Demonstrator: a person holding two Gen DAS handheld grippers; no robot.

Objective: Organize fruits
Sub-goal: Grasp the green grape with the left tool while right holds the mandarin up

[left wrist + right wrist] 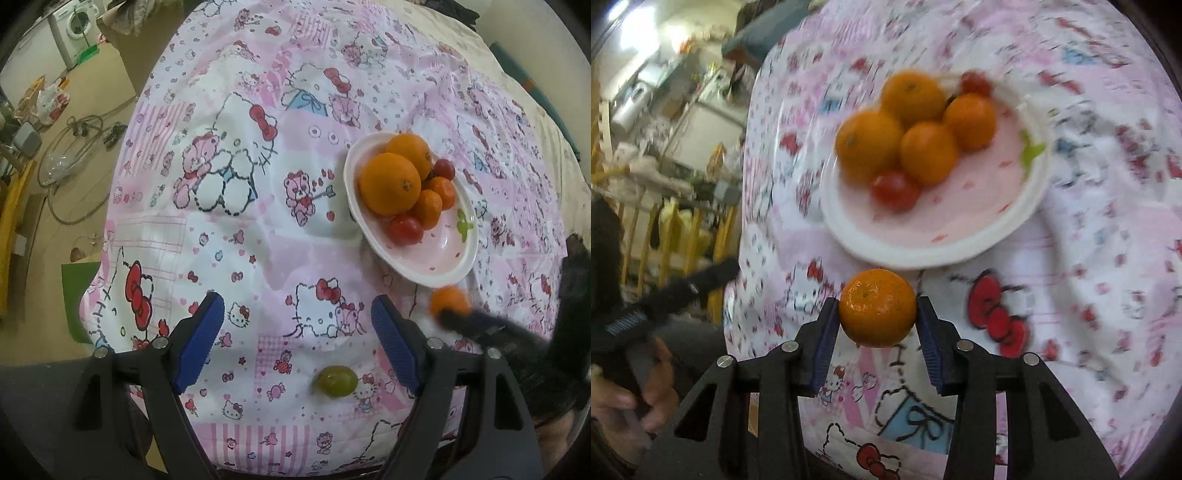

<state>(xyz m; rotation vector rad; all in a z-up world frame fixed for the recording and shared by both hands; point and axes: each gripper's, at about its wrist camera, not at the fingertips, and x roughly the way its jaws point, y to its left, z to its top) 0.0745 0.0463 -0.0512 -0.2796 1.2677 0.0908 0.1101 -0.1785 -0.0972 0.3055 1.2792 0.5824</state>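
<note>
Right gripper (878, 314) clamps a small round orange mandarin (877, 307); the white oval fruit plate (923, 254) lies just ahead; left gripper (297, 332), gaping and empty, hangs over a green grape (335, 381).

Washing machine (74, 27); coiled hose (79, 127)

No words, brand names or numbers can be read anywhere here. The pink patchwork cloth (258, 229) over the table carries only cartoon cats with red bows, bears, hearts and small flowers, with no legible lettering among them. The white plate (443, 273) near the cloth's right edge shows a green sprig motif and small pink marks, but no writing. The washing machine (72, 27) in the far left corner of the room is too small and blurred to show any label.
</note>
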